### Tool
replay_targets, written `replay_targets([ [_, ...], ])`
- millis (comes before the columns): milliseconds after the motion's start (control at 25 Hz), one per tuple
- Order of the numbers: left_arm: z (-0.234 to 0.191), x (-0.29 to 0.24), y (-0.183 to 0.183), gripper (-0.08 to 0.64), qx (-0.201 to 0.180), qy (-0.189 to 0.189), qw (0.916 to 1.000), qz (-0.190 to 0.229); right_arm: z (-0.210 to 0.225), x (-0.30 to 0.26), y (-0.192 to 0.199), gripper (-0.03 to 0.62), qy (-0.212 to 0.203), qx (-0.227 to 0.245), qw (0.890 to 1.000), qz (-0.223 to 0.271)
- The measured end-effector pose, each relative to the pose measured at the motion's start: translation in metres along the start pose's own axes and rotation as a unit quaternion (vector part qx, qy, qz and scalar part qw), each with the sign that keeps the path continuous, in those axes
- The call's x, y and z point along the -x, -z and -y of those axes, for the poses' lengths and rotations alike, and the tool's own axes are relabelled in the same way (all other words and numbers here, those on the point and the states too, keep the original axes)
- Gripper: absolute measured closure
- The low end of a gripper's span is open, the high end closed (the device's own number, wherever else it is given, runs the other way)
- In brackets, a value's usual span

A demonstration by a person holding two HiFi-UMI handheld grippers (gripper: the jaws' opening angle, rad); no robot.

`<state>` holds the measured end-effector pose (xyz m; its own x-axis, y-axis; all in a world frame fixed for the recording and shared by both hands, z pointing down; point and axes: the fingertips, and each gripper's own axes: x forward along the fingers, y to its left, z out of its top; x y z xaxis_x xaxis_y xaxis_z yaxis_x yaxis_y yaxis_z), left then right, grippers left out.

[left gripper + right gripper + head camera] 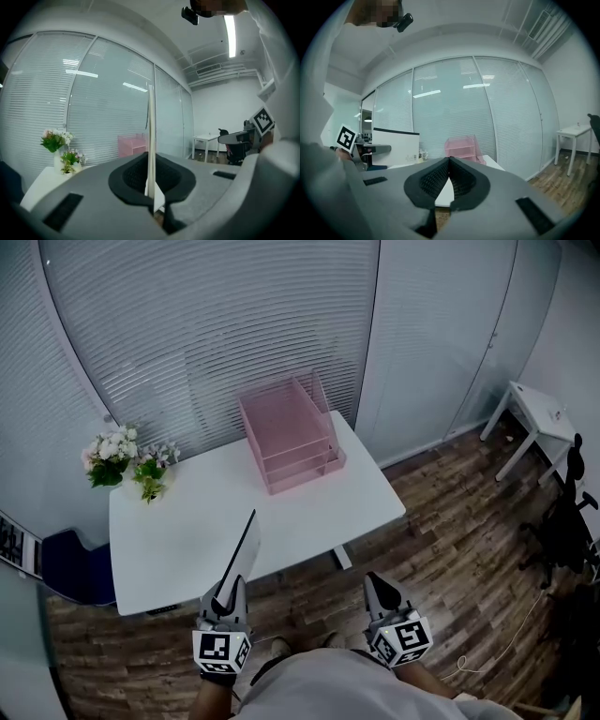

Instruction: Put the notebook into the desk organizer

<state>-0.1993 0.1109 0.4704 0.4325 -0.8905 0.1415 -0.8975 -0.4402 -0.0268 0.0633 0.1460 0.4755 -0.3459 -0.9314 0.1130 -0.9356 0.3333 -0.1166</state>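
I am holding the thin white notebook (pixel 242 551) on edge, its lower end clamped between the fingers of the left gripper (pixel 228 598). The right gripper (pixel 382 589) is pinched together on nothing. The pink stacked-tray desk organizer (pixel 286 432) is sitting well ahead of the fingertips, at the far side of the white table (pixel 178 540). So I judge this to be the carry step; next I would be reaching forward and levelling the notebook for a tray.
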Motion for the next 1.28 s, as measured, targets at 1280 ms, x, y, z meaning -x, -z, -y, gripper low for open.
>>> replay_targets([
  [1280,-0.122,-0.416,-0.089,0.545,-0.399,-0.045,0.8986,-0.177,0.074,-0.158,0.011,0.58,0.094,-0.003,0.994,-0.052],
])
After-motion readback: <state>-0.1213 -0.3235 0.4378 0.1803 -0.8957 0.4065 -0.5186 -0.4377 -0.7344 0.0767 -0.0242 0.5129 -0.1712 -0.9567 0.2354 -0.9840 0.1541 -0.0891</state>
